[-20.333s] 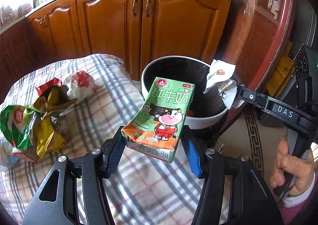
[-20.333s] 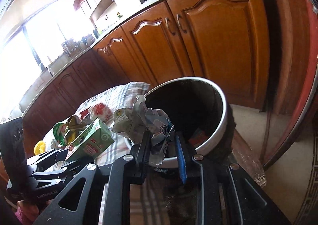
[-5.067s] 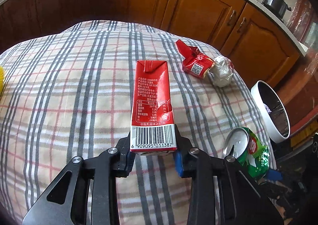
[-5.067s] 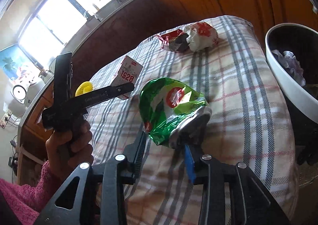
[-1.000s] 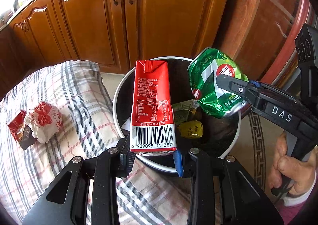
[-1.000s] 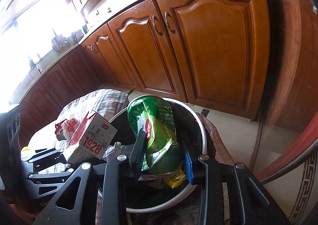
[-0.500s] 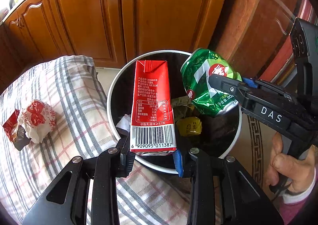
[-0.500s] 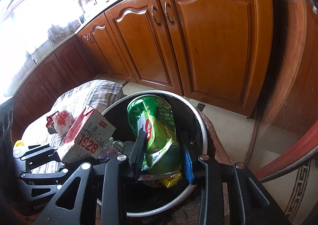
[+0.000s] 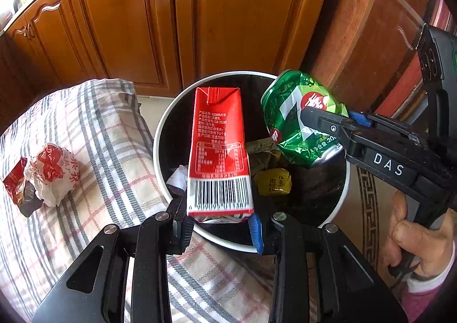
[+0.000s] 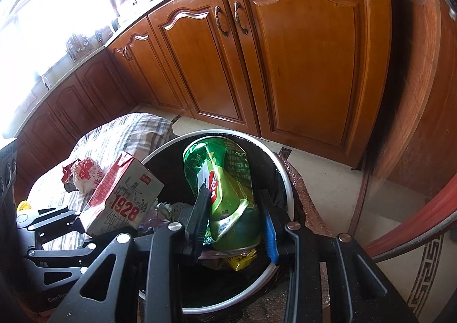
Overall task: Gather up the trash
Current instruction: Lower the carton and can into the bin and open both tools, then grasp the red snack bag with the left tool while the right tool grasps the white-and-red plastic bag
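My left gripper (image 9: 220,226) has its jaws spread just wider than the red milk carton (image 9: 218,149), which hangs between them over the white-rimmed bin (image 9: 160,134); a gap shows on both sides. My right gripper (image 10: 234,217) also stands a little apart from the crushed green can (image 10: 225,183), above the bin (image 10: 281,177). The carton (image 10: 122,194) and left gripper (image 10: 54,223) show in the right wrist view, the can (image 9: 297,123) and right gripper (image 9: 320,123) in the left. The bin holds yellow and paper wrappers (image 9: 272,180).
A plaid-covered table (image 9: 94,134) at the left carries a red-and-white crumpled wrapper (image 9: 52,171) and a red packet (image 9: 17,183). Wooden cabinet doors (image 9: 228,14) stand behind the bin. Patterned floor (image 9: 368,209) lies at the right.
Both grippers have moved further over the bin. Their jaws have parted from the carton and the can, which were gripped half a second ago.
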### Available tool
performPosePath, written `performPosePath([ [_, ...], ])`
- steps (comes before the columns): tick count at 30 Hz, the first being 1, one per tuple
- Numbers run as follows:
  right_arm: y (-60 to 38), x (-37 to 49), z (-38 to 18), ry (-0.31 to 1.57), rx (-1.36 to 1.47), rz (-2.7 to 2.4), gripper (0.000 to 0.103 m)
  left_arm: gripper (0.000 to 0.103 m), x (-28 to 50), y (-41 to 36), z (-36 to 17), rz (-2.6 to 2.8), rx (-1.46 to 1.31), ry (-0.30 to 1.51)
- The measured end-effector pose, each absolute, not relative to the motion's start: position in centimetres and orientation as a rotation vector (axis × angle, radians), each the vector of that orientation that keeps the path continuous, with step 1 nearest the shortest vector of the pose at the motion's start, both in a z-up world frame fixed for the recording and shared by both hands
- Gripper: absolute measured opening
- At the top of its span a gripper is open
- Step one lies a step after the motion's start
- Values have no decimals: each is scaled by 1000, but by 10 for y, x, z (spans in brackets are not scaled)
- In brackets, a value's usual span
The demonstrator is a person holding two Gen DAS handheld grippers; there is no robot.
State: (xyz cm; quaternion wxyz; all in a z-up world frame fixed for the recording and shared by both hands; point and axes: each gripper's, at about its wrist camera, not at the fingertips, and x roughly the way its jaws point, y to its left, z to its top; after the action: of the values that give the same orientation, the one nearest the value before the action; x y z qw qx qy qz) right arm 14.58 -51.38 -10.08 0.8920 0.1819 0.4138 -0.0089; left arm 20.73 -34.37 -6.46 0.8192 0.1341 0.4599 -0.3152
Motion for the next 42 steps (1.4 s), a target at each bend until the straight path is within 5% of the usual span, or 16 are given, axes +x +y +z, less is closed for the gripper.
performPosePath([
  [3, -514, 148, -103, 870, 380, -16, 36, 42, 207, -340, -62, -678, 271, 988],
  [5, -515, 149, -104, 873, 400, -14, 45, 65, 204, -335, -58, -673, 255, 976],
  [14, -512, 131, -87, 802, 457, 0, 91, 76, 183, -278, -45, -644, 166, 910],
  [29, -406, 113, -54, 799, 408, 145, 103, 79, 181, -111, -70, -379, -94, 966],
  [42, -328, 139, -70, 841, 447, 303, 103, 79, 197, -30, -76, -278, -191, 966],
])
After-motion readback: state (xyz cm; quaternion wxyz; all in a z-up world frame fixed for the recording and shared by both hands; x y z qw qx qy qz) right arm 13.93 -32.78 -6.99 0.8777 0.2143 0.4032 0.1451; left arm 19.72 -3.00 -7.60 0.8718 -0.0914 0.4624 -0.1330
